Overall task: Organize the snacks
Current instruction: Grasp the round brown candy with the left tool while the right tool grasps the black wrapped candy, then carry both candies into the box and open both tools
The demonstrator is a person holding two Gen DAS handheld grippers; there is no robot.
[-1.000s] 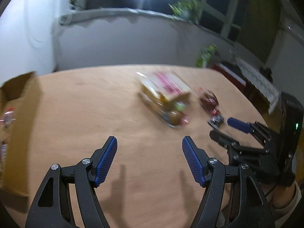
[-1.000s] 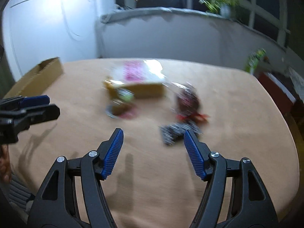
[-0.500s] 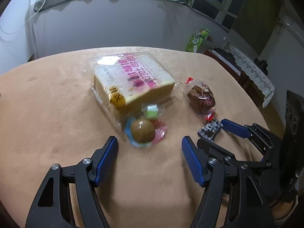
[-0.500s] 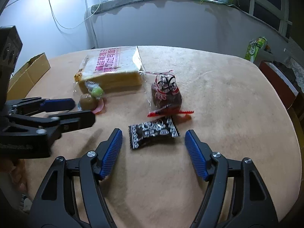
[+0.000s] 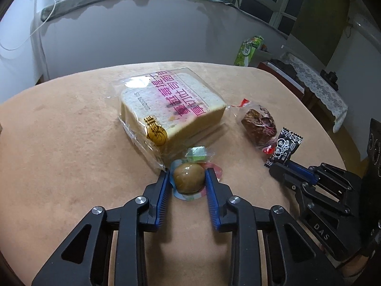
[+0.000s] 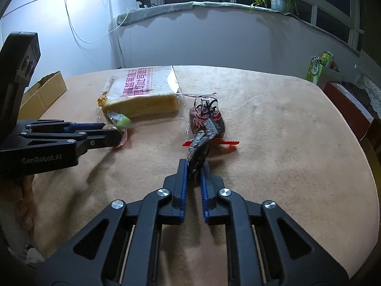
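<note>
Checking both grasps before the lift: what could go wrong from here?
1. The left gripper is closing on the round brown snack; its loose wrapper could slip between the fingers, and the small green candy touching it may get dragged along.
2. The right gripper pinches only one end of the black sachet, which leans on the brown cake; lifting may nudge the cake.

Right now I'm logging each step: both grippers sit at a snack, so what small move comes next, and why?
Probably lift both. The left gripper is closing around the brown egg packet; the right gripper pinches the black sachet. The cardboard box waits left.
</note>
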